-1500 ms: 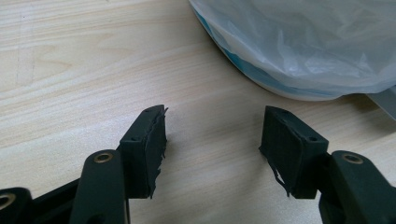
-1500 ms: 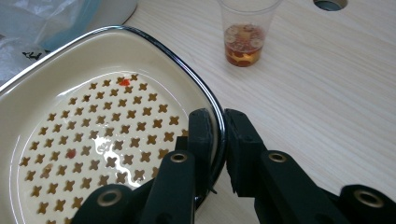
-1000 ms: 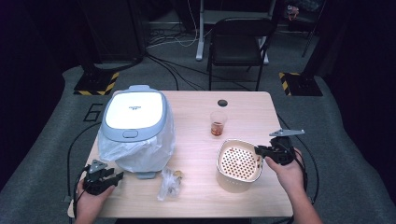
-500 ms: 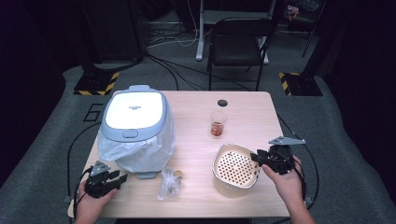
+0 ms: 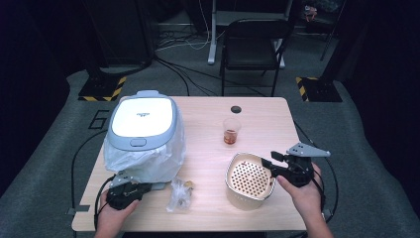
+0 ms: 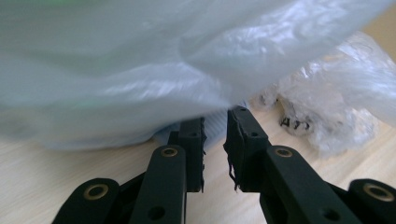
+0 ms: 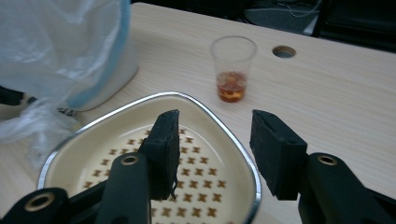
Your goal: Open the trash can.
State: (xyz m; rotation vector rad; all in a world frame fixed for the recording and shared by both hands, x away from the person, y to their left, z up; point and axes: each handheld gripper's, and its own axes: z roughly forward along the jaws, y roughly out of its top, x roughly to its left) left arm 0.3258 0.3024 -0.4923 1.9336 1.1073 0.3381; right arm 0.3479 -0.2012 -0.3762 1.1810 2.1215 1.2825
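basket [image 5: 247,180] sits on the near right part of the table [image 5: 213,119], cream inside, with a metal rim and a floor full of small holes. right gripper [image 5: 270,165] hangs at its right edge, held by the person's right hand [image 5: 302,191]. in the right gripper view the two black pads stand apart, one over the inside of the basket [image 7: 140,158] and one outside the rim, so the rim runs between them; neither pad presses on it, and these jaws have just been opening.

left gripper [image 5: 143,187] lies low at the near left, its tips at the foot of the cooker [image 5: 143,124], which is wrapped in a clear plastic bag [image 5: 141,158]. in the left gripper view the jaws are close together with a narrow gap, their tips tucked right under the hanging edge of the bag [image 6: 140,93]. they have just been closing; whether any film is caught between the pads i cannot tell, since the bag hides the tips.

a small crumpled wrapper [image 5: 179,194] lies on the table between the cooker and the basket, just beside the left gripper's tips. a clear cup [image 5: 231,131] with a little reddish-brown liquid stands upright behind the basket, well apart from it, near a round hole [image 5: 236,109] in the tabletop.
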